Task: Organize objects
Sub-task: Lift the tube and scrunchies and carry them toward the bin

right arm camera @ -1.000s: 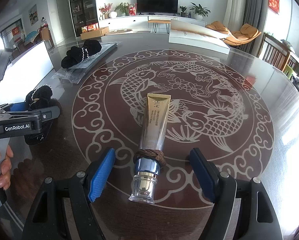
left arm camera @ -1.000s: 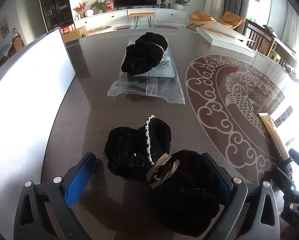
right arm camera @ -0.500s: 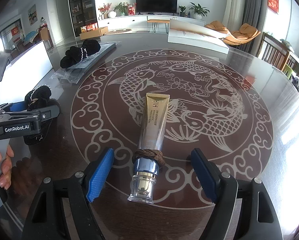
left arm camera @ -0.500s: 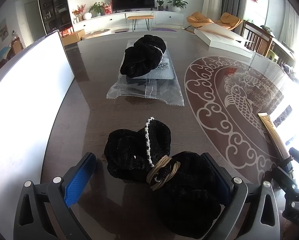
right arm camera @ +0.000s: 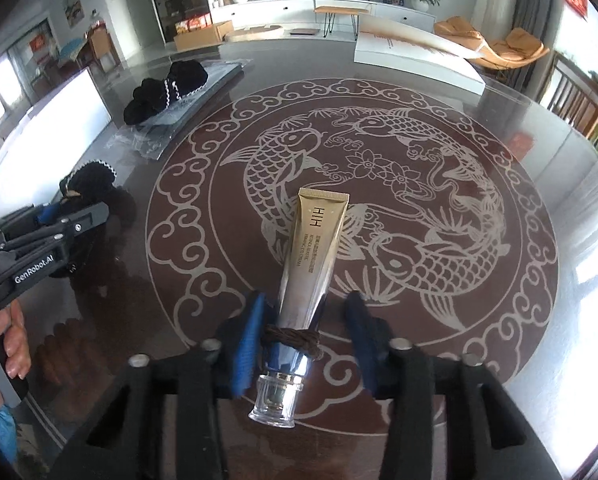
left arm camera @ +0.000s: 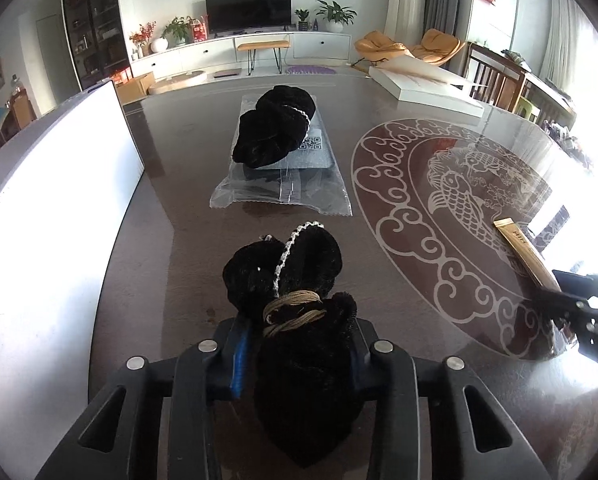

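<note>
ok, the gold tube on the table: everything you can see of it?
The tube is glossy gold plastic shading to silver near a clear cap, with dark print down its face. A brown braided band circles its neck. It lies flat on the table, over the fish pattern, cap end between the right gripper fingers, which are shut on it.

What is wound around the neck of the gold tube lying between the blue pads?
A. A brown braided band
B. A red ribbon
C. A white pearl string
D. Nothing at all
A: a brown braided band circles the gold tube just above its clear cap, between the pads of the right gripper.
</note>
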Tool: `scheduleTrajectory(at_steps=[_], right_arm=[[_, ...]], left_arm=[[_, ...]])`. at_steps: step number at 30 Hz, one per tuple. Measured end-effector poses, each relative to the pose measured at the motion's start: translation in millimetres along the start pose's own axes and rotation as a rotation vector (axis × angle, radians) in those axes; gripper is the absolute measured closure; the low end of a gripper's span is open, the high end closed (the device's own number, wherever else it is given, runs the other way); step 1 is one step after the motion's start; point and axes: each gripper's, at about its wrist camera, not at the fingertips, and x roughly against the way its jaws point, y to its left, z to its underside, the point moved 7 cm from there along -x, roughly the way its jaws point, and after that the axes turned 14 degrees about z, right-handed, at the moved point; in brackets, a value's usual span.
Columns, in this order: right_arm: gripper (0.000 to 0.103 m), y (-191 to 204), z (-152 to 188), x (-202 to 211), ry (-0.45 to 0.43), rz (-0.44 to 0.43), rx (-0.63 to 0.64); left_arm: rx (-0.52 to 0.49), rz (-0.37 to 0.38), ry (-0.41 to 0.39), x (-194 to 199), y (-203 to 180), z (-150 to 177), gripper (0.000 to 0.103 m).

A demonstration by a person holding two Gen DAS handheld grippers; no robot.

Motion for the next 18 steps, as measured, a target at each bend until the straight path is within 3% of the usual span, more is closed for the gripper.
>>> scheduleTrajectory(at_steps=[4, 11, 15, 18], right_arm=[[0.077, 5, 7, 7, 0.030, -0.062, -0.021], [0.077, -9, 21, 43, 0.013, -0.330, -0.332], [0.077, 3, 13, 75, -0.023, -0.400, -0.353], [0.077, 25, -1, 105, -0.063, -0.454, -0.326]], left_arm=[[0.030, 0.059, -0.052, 23, -8, 11, 0.069], [0.026, 0.177, -0.159, 93, -49, 26, 0.069], [0.021, 0.223, -0.227, 148, -59, 25, 0.069], [0.015, 0.212, -0.277, 194, -45, 25, 0.069]])
